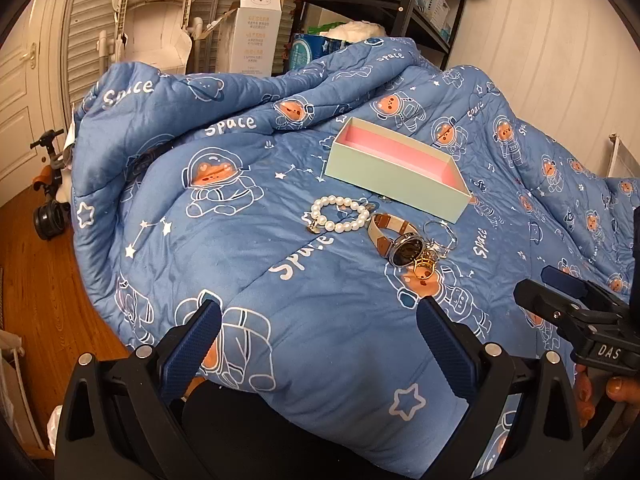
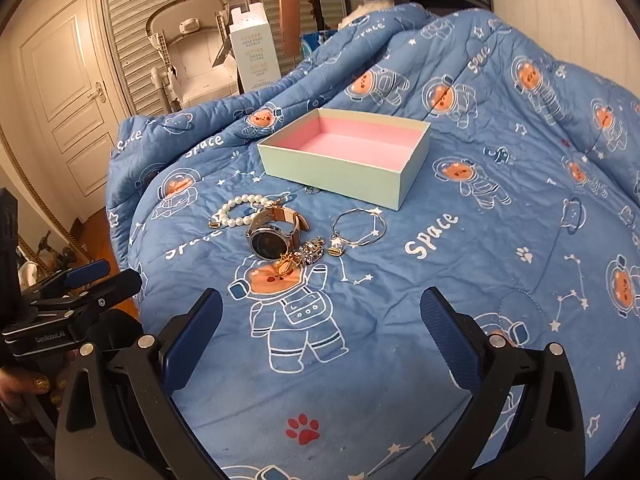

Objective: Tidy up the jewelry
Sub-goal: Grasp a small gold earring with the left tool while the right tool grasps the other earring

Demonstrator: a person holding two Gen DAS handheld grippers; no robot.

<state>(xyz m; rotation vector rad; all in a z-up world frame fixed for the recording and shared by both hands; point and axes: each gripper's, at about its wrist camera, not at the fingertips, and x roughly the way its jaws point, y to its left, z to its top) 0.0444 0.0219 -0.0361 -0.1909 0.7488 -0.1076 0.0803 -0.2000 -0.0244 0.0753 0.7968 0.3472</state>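
On the blue quilt (image 2: 460,280) sits an open pink-lined box (image 2: 344,152), with a watch (image 2: 272,236), pearl bracelet (image 2: 240,210) and silver bangle (image 2: 360,226) just before it. Both the left gripper (image 1: 318,320) and right gripper (image 2: 322,308) hover low, jaws spread wide, holding nothing.

Watch (image 2: 269,237), pearls (image 2: 237,212), bangle (image 2: 359,227) beside empty box (image 2: 344,156).
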